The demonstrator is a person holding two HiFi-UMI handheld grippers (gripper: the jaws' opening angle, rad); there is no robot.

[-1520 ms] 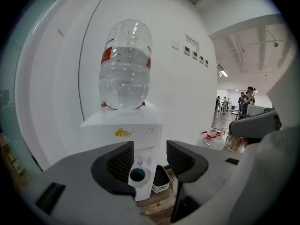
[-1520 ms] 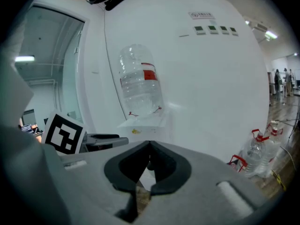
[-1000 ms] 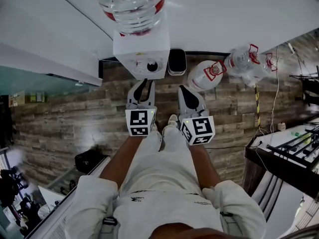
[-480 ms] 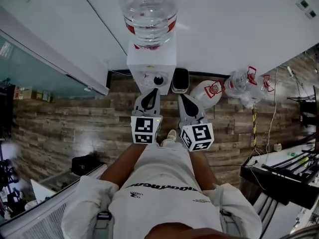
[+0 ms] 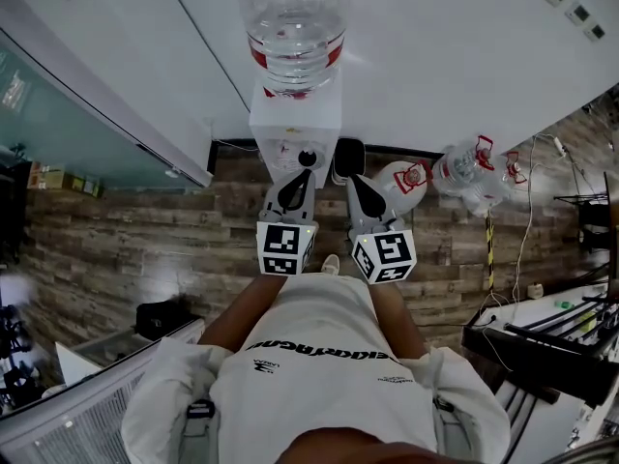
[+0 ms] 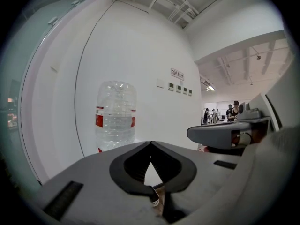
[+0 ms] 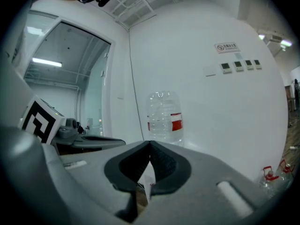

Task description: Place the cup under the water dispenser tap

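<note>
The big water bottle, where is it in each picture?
Head view: water bottle at top centre, atop the white dispenser.
Left gripper view: bottle left of centre.
Right gripper view: bottle near the centre.
Shared landmark: its red label.

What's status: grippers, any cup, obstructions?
Left gripper shut, empty; right gripper shut, empty. No cup in view. Both point at water dispenser; nothing between.

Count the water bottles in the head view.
3: one bottle upturned on the dispenser; a whitish bottle and a clear bottle on the floor beside it. More may be hidden.
</note>
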